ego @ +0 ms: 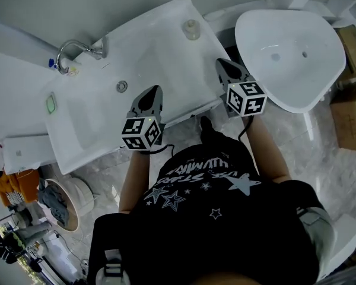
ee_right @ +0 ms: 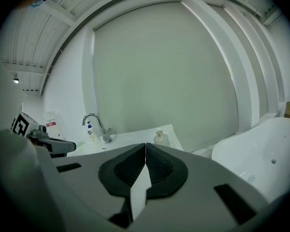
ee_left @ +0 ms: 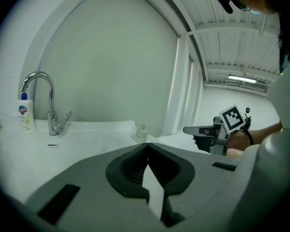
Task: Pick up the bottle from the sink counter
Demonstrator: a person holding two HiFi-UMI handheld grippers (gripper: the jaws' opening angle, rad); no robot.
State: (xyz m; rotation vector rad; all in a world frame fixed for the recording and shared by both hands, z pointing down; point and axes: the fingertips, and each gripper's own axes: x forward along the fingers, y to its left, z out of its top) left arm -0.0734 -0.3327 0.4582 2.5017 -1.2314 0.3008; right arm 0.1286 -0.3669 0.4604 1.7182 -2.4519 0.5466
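A small pale bottle (ego: 192,29) with a round cap stands at the far right corner of the white sink counter (ego: 166,64). It also shows in the left gripper view (ee_left: 141,133) and the right gripper view (ee_right: 159,138). A white soap bottle (ego: 52,63) with a blue top stands beside the tap (ego: 77,49). My left gripper (ego: 153,94) hovers over the counter's front edge, shut and empty (ee_left: 146,151). My right gripper (ego: 225,65) hangs just off the counter's right side, short of the small bottle, its jaws together with nothing between them (ee_right: 145,151).
A green soap dish (ego: 51,103) lies at the counter's left end, and the basin drain (ego: 122,86) is mid-counter. A white tub (ego: 291,52) stands close on the right, with cardboard boxes (ego: 350,105) beyond it. A wall runs behind the counter.
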